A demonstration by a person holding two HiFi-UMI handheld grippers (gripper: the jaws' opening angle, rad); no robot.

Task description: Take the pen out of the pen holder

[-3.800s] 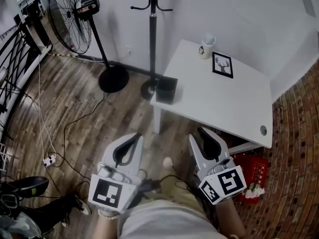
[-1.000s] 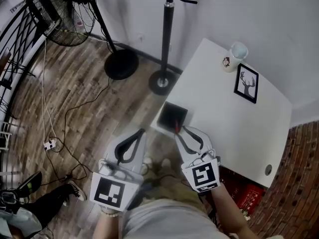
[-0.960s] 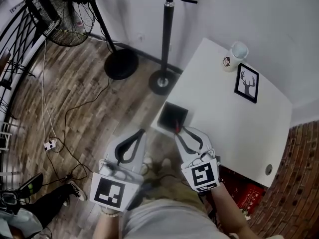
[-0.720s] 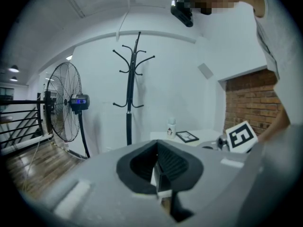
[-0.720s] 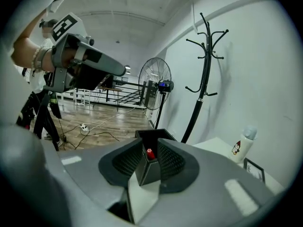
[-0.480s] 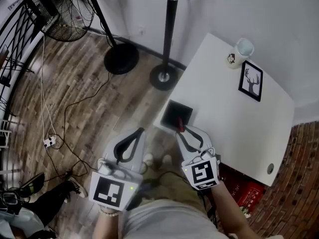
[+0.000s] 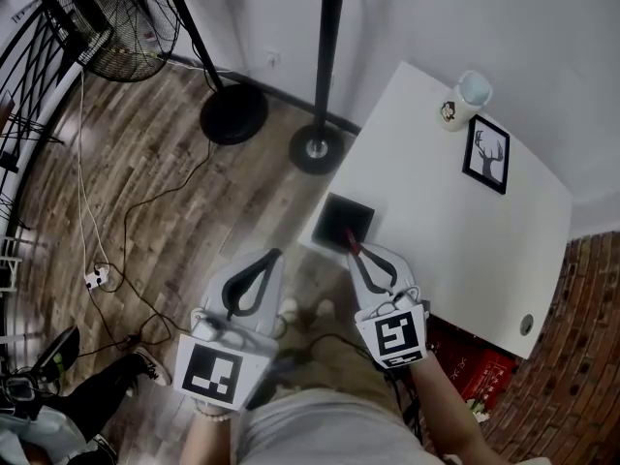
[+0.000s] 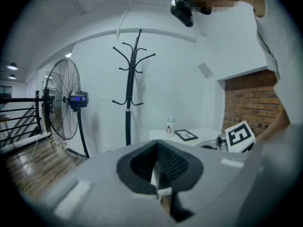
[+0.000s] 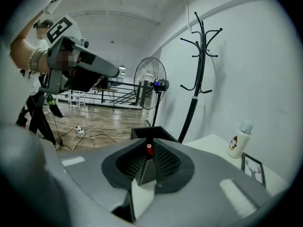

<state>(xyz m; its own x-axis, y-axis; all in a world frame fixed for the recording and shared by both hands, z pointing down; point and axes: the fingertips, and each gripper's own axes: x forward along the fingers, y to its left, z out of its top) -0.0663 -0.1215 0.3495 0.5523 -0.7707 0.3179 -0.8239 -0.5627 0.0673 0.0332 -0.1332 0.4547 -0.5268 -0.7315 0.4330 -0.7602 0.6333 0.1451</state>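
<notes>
A: Any labels?
B: Only a small figure printed on the bottle (image 7: pixel 463 100), too small to read, beside a framed deer picture (image 7: pixel 486 155)
A: And the pen?
B: The red-capped pen (image 9: pixel 149 149) stands in the black holder (image 7: pixel 342 221) at the corner of the white table (image 7: pixel 455 231), above a wood floor (image 7: pixel 174 192). The right tongs (image 7: pixel 356 251) are closing on it; the left tongs (image 7: pixel 273 254) are clenched, empty. The pen's lower part is hidden

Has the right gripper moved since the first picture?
Yes. The right gripper came up to the pen holder at the table corner; its fingers are closing with the pen between them.
</notes>
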